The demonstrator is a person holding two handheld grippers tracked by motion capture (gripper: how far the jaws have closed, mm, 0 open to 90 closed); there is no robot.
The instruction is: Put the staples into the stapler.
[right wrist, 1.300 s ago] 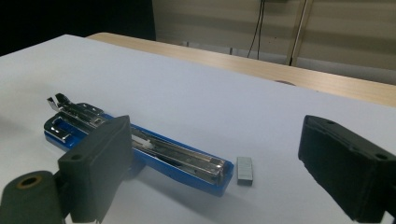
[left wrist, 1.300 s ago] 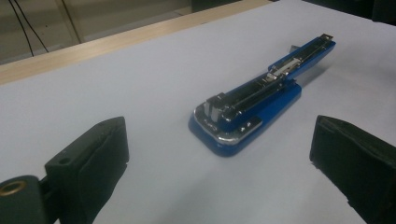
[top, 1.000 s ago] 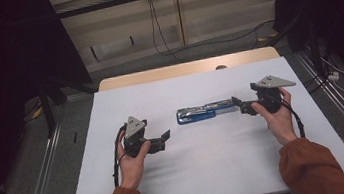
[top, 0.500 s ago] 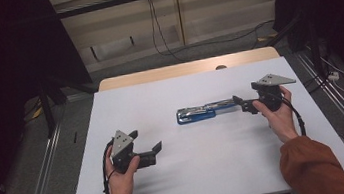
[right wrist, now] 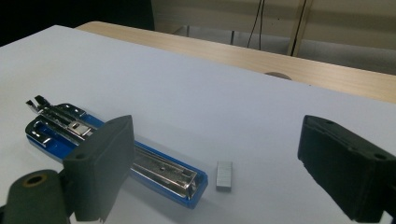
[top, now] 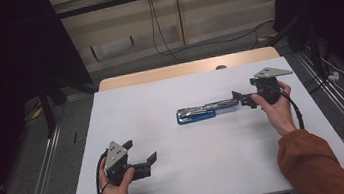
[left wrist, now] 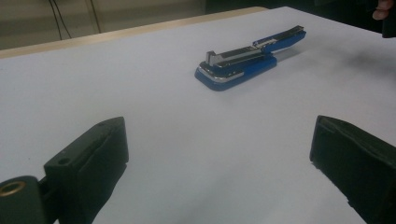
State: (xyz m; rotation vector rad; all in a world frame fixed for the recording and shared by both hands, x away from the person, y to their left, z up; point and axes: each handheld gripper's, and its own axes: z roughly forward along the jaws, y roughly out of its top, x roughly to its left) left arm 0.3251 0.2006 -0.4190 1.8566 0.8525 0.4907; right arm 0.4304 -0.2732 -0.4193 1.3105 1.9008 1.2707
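White table (top: pixel 220 171) | left gripper (top: pixel 142 154) wide open, empty | right gripper (top: pixel 241 99) wide open, empty

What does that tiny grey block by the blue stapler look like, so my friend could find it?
Start at the big white table, then find the blue stapler lying opened out flat in the middle. Just past the stapler's end nearest the right gripper lies the staple strip, apart from it. It is a small, plain grey rectangle, far shorter than the long blue and shiny stapler.

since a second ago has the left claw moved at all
Yes. The left claw has pulled back toward the person's edge of the table, away from the blue stapler, which has stayed put.
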